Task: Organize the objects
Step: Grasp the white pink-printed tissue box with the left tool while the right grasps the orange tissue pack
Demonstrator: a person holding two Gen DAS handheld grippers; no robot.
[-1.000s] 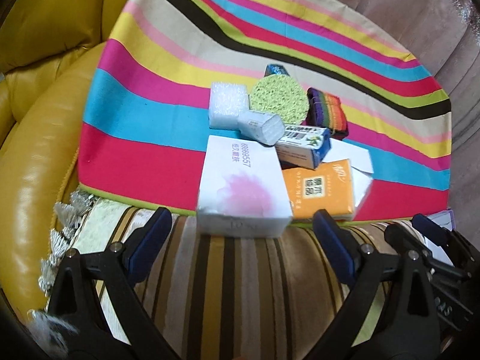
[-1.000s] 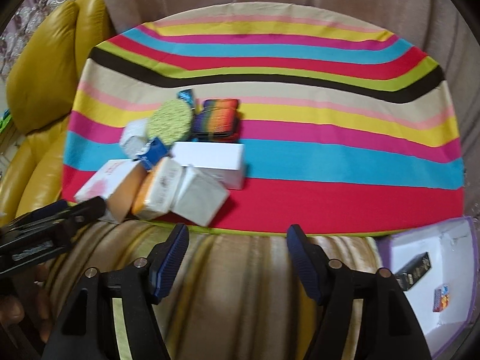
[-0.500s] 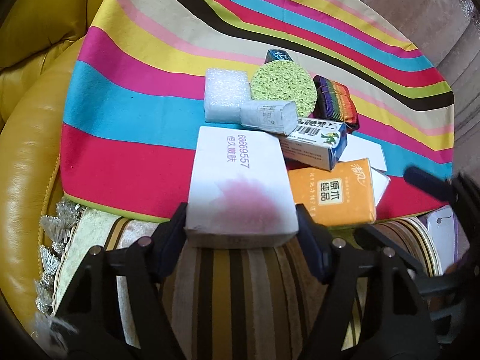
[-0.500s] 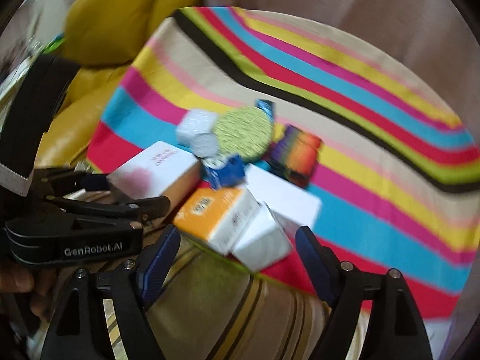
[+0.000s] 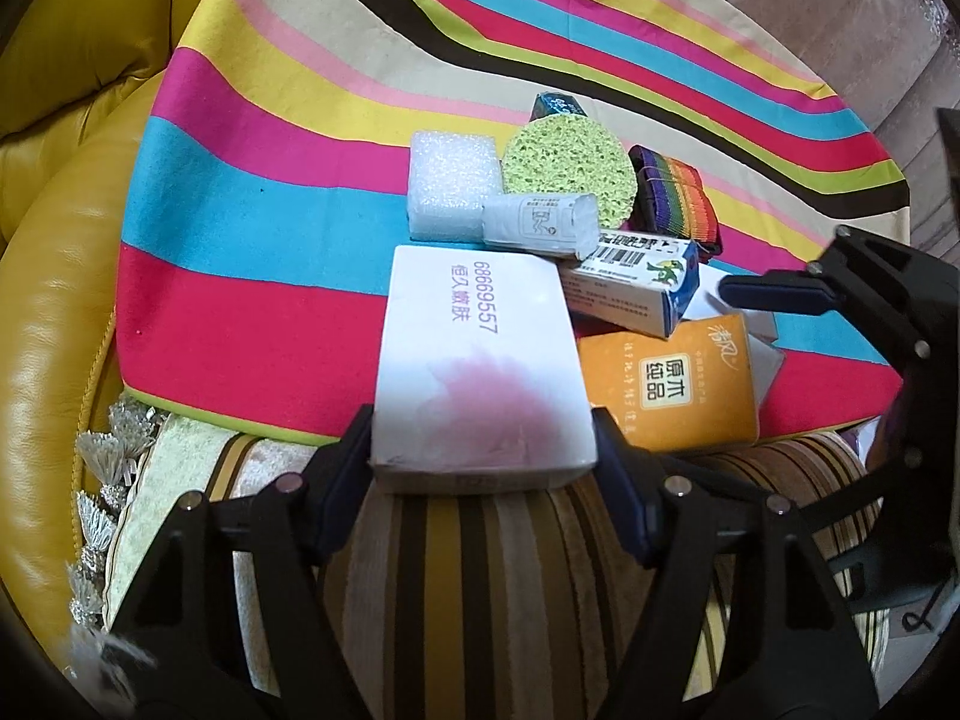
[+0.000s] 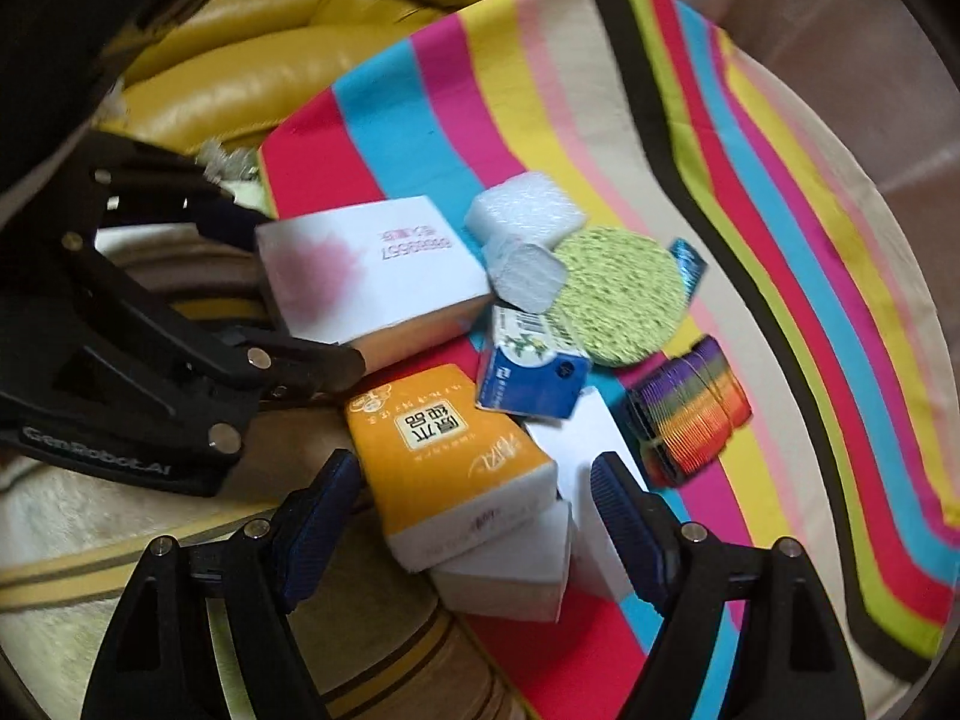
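**Striped cloth, cluttered near edge**

Striped cloth (image 5: pixel 288 192) in red, blue, pink and yellow bands covers the surface in front of you, with a brown-striped cushion (image 5: pixel 480 570) at its near edge and a yellow leather sofa (image 5: pixel 54 300) to the left. Beige upholstery rises behind.

Your left gripper (image 5: pixel 483 456) is clamped on the near end of the white box (image 5: pixel 474 354), pads pressed to both sides. Just beside it sits the orange pack (image 6: pixel 444 444), with a blue carton (image 5: pixel 636 288) leaning on top. Behind lie a foam block (image 5: pixel 450 180), a green sponge (image 5: pixel 570 171) and a rainbow strap (image 6: pixel 690 408) (all crowded together).

Your right gripper (image 6: pixel 474 510) stands apart, straddling the orange pack without pressing it.
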